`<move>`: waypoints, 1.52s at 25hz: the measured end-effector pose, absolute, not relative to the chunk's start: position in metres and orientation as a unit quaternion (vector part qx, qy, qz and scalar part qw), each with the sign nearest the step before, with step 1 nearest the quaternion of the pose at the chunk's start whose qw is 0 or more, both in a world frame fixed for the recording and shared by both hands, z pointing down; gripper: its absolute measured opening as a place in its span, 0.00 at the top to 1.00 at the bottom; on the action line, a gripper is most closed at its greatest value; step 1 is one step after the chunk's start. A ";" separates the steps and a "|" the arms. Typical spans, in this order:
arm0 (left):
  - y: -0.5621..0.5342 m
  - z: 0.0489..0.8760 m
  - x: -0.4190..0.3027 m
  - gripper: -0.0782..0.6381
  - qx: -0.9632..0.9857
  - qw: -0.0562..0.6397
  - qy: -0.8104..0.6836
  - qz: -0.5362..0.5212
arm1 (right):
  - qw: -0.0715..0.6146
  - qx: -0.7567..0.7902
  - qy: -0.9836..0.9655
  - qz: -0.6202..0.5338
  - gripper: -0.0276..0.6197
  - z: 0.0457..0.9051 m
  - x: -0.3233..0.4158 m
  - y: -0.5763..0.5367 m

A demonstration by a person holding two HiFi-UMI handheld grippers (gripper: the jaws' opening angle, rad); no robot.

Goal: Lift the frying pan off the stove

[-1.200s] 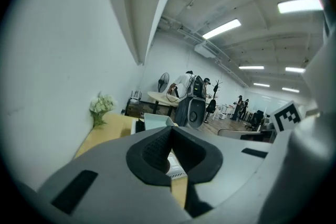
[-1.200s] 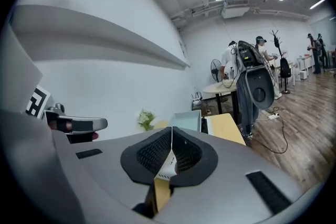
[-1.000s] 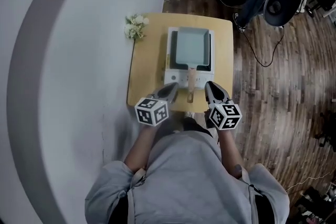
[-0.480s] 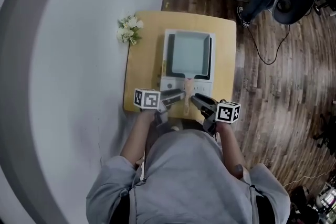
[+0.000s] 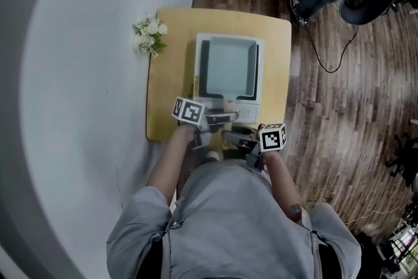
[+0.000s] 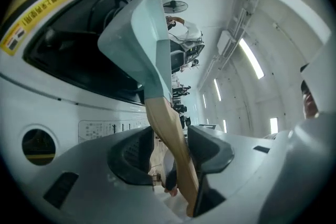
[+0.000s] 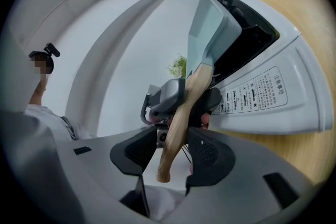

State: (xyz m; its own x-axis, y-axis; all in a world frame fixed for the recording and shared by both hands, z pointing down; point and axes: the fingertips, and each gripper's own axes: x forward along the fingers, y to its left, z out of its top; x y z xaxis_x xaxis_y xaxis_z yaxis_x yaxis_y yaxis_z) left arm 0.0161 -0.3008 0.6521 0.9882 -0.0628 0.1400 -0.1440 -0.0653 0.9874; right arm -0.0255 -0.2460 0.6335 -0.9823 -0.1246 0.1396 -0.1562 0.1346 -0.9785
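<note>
The frying pan (image 5: 226, 66) sat on the stove (image 5: 250, 109) on the worktop (image 5: 171, 75), not yet lifted. The left tongs (image 6: 170, 157) and right tongs (image 7: 169, 152) were both spreading their jaws around its wooden handle (image 6: 164, 123) (neither pressing it). Next, I reckoned, they must clamp it, then raise it level.

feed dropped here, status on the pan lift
Left tongs opening, handle between them, no grip. Right tongs same. Pan on stove, not yet lifted. Nothing in the way.
</note>
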 end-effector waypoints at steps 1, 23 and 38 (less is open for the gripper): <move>-0.303 0.654 0.019 0.63 0.726 0.684 -0.069 0.030 | 0.014 0.089 -0.752 0.653 0.69 0.634 -0.027 -0.246; -0.299 0.648 0.027 0.72 0.732 0.679 -0.052 0.016 | 0.021 0.102 -0.759 0.643 0.78 0.642 -0.030 -0.238; -0.257 0.595 0.004 0.72 0.790 0.606 -0.090 0.019 | 0.006 0.080 -0.810 0.581 0.78 0.596 -0.050 -0.193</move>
State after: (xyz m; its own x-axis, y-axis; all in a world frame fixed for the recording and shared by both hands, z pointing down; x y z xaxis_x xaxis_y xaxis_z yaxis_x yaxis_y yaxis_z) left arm 0.0041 -0.2569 0.5945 0.9830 -0.1199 0.1392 -0.1655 -0.2490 0.9543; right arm -0.0503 -0.1931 0.5958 -0.9870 -0.1235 0.1031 -0.1372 0.3115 -0.9403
